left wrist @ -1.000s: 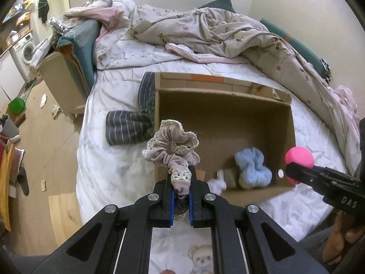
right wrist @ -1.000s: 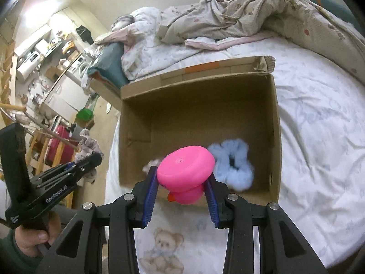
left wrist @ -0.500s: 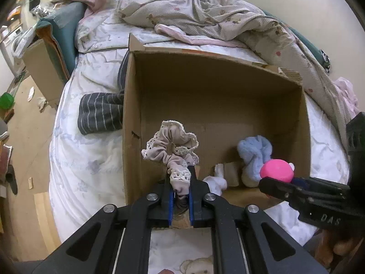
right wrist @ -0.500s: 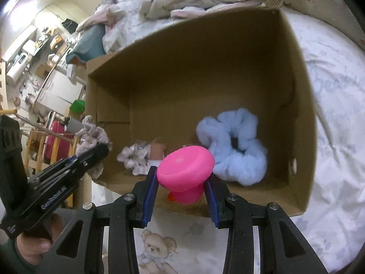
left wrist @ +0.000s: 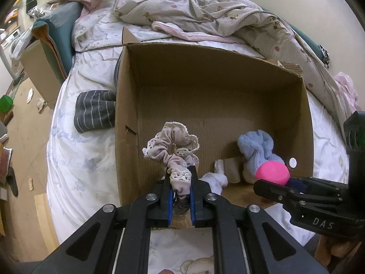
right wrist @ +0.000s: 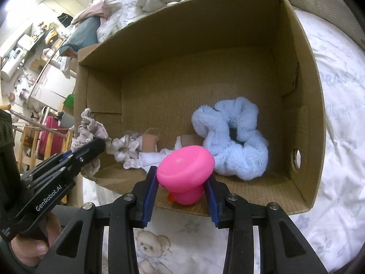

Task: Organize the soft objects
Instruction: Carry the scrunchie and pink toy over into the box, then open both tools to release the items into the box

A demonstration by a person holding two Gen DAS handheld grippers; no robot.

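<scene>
An open cardboard box (left wrist: 127,105) (right wrist: 303,105) lies on the bed. My left gripper (left wrist: 180,182) is shut on a beige lace-trimmed scrunchie (left wrist: 173,146) and holds it over the box's near left edge; it also shows in the right wrist view (right wrist: 89,134). My right gripper (right wrist: 182,182) is shut on a pink soft toy (right wrist: 186,166) over the box's near edge; the toy also shows in the left wrist view (left wrist: 272,173). Inside the box lie a fluffy light-blue scrunchie (right wrist: 232,137) (left wrist: 257,148) and a white flowery scrunchie (right wrist: 127,150).
The bed has a white printed sheet (right wrist: 337,91), a crumpled quilt (left wrist: 205,13) at the back, and a grey striped cloth (left wrist: 95,109) left of the box. A second cardboard box (left wrist: 38,68) and wooden floor lie left of the bed.
Both grippers have moved forward to the box with their loads still held. The box now fills both views, and the pink toy and beige scrunchie are over its near edge.
</scene>
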